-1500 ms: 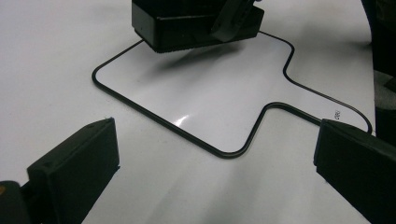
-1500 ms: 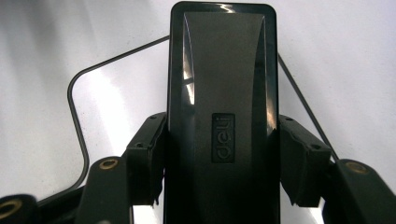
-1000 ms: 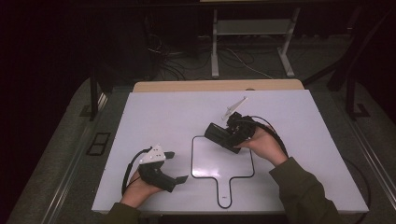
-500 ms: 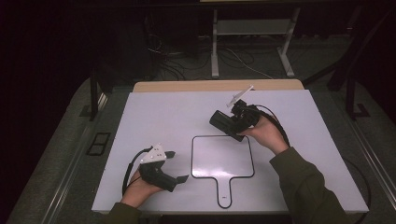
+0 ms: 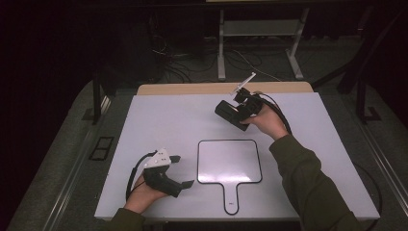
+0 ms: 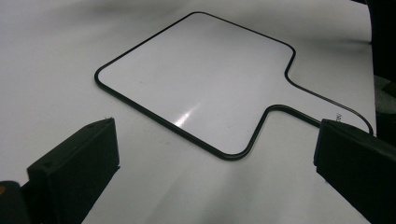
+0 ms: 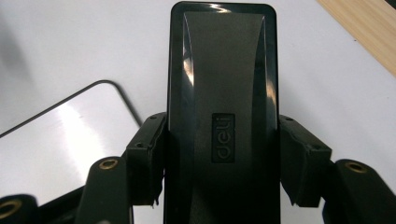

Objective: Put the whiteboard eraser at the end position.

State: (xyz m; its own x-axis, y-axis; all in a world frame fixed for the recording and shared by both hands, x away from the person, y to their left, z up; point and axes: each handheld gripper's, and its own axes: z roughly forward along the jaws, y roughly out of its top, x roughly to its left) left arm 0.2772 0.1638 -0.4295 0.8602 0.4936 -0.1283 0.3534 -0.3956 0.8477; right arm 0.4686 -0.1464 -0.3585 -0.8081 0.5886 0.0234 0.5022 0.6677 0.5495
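Black plastic eraser block (image 7: 223, 116), long and with rounded corners, sits between the two fingers of the right gripper (image 5: 239, 109), which press on its long sides. This side grip leaves the flat underside of the block free, which I judge is what wiping needs. In the high view the right gripper holds the block above the white surface (image 5: 159, 120), near the far edge and beyond the small white board with a thin black rim and a short handle (image 5: 229, 162). The block does not touch the board; it hangs apart from it, over bare surface.

The board lies flat in the middle of the surface, its handle pointing toward the person. Its face looks clean, with only a reflection of light.

The left gripper (image 5: 179, 171) rests low beside the left edge of the board, its fingers (image 6: 74, 163) spread wide with nothing between them. It points at the board, probably ready to steady it.
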